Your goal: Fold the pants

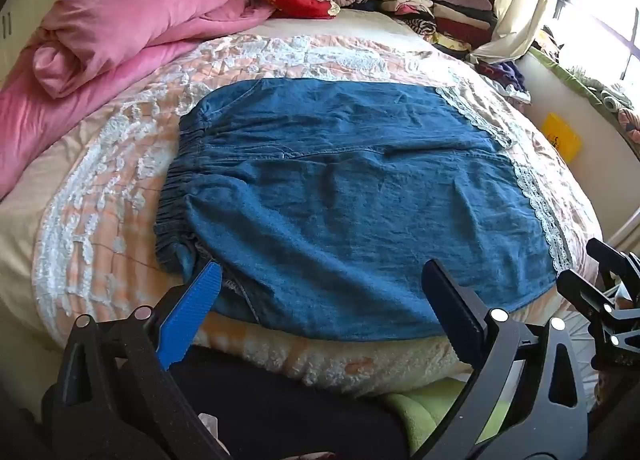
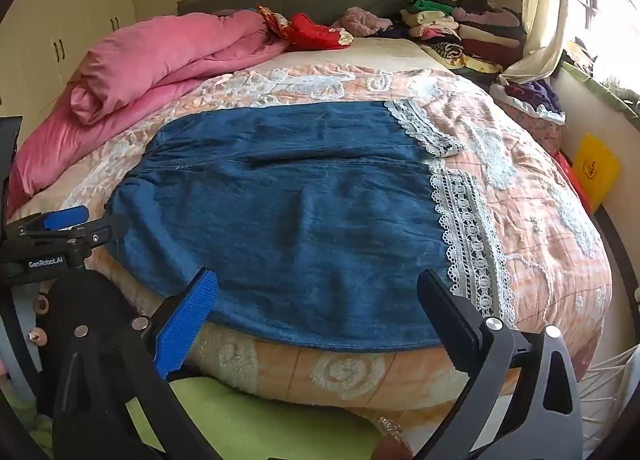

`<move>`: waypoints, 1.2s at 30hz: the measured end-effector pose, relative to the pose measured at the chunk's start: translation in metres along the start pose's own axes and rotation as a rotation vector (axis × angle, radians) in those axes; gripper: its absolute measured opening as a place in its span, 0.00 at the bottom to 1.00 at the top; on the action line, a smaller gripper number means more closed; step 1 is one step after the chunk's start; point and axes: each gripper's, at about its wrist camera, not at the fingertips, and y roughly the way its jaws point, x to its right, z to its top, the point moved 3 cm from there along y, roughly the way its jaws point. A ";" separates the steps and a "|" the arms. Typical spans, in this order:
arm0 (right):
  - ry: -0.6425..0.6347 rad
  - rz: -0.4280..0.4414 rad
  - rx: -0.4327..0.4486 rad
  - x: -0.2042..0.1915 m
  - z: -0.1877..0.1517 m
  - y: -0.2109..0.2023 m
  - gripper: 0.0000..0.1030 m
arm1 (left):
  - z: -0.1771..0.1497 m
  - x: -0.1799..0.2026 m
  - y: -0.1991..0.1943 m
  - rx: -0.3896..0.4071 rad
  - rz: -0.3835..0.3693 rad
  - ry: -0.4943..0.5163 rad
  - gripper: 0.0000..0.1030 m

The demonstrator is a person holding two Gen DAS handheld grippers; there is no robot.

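Blue pants (image 1: 352,196) lie flat across the bed (image 1: 248,60), lace cuffs toward the window. Left claw (image 1: 320,312) and right claw (image 2: 316,316) hover wide open and empty above the near edge; pinching the bedcover too would spoil the fold

The bed (image 1: 120,164) has a peach cover with white lace flowers. Blue pants (image 1: 352,204) lie flat by its near edge, waistband to the left. A pink blanket (image 1: 120,28) is bunched along the left edge. Piles of folded clothes (image 1: 440,8) sit in the far right corner.
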 end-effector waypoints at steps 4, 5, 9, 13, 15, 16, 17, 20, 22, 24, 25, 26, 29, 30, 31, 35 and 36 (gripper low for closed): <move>0.002 0.004 0.005 -0.001 0.000 0.000 0.96 | 0.000 0.001 0.001 -0.001 0.002 0.002 0.91; 0.003 0.004 0.005 -0.001 0.000 0.000 0.96 | 0.000 0.001 0.001 -0.002 0.002 0.002 0.91; 0.000 0.002 0.000 -0.002 0.000 0.001 0.96 | 0.000 0.000 0.000 0.000 0.001 0.001 0.91; 0.002 -0.001 0.000 0.002 0.003 0.001 0.96 | 0.000 0.000 0.001 0.001 0.000 0.001 0.91; 0.001 -0.001 0.000 -0.001 -0.001 -0.001 0.96 | 0.000 0.000 0.000 0.002 0.002 0.001 0.91; 0.001 0.000 0.000 0.000 -0.002 -0.001 0.96 | 0.000 0.001 0.000 0.002 0.001 0.002 0.91; 0.001 0.000 0.002 -0.002 -0.002 -0.002 0.96 | 0.000 0.001 0.000 0.003 0.001 0.003 0.91; 0.002 0.001 0.002 -0.002 -0.003 -0.003 0.96 | 0.000 0.000 0.000 0.004 0.003 0.002 0.91; 0.000 0.001 0.004 -0.001 -0.002 -0.003 0.96 | 0.000 0.000 0.001 0.004 0.003 0.001 0.91; 0.000 -0.001 0.004 -0.002 -0.003 -0.003 0.96 | 0.002 0.002 -0.002 0.005 0.003 0.001 0.91; 0.001 0.000 0.004 -0.001 -0.002 -0.003 0.96 | 0.002 0.002 -0.003 0.005 0.004 0.001 0.91; 0.001 0.000 0.004 -0.001 -0.002 -0.003 0.96 | 0.002 0.000 -0.003 0.005 0.005 0.001 0.91; 0.001 -0.001 0.003 -0.002 -0.003 -0.004 0.96 | 0.002 0.000 -0.004 0.006 0.004 0.002 0.91; 0.001 0.000 0.002 -0.001 -0.002 -0.003 0.96 | 0.002 0.000 -0.004 0.006 0.005 0.003 0.91; 0.001 -0.002 0.002 -0.001 -0.002 -0.003 0.96 | 0.002 -0.001 -0.005 0.006 0.005 0.002 0.91; 0.001 -0.001 0.001 -0.001 -0.003 -0.004 0.96 | 0.003 -0.004 -0.005 0.006 0.005 0.004 0.91; 0.002 0.000 0.001 -0.001 -0.003 -0.004 0.96 | 0.003 -0.003 -0.005 0.005 0.008 0.005 0.91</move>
